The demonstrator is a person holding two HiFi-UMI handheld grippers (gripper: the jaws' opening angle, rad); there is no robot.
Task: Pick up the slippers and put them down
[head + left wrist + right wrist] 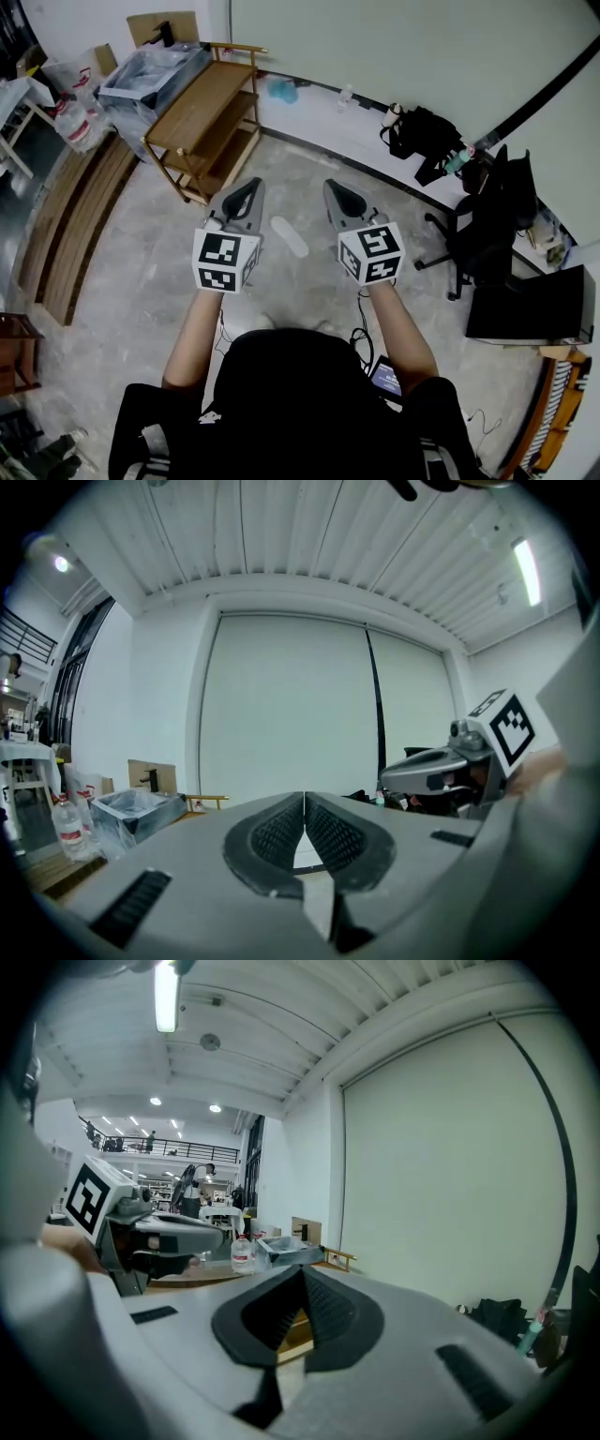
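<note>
One white slipper [289, 236] lies on the grey concrete floor, seen between my two grippers in the head view; I see no second slipper. My left gripper [252, 185] is held up in the air, pointing nearly level, shut with nothing in it; its pads [281, 834] meet at the tip. My right gripper [331, 186] is held beside it at the same height, also shut and empty, its pads [323, 1312] touching. Each gripper view shows the other gripper alongside: the right gripper [439, 769] and the left gripper [161, 1234]. Neither gripper view shows the slipper.
A low wooden shelf rack [202, 112] stands ahead to the left, with a plastic-lined bin [155, 70] and water bottles [75, 122] behind it. Planks [80, 220] lie at the left. A black bag [427, 136], an office chair [487, 220] and a monitor [530, 305] stand at the right.
</note>
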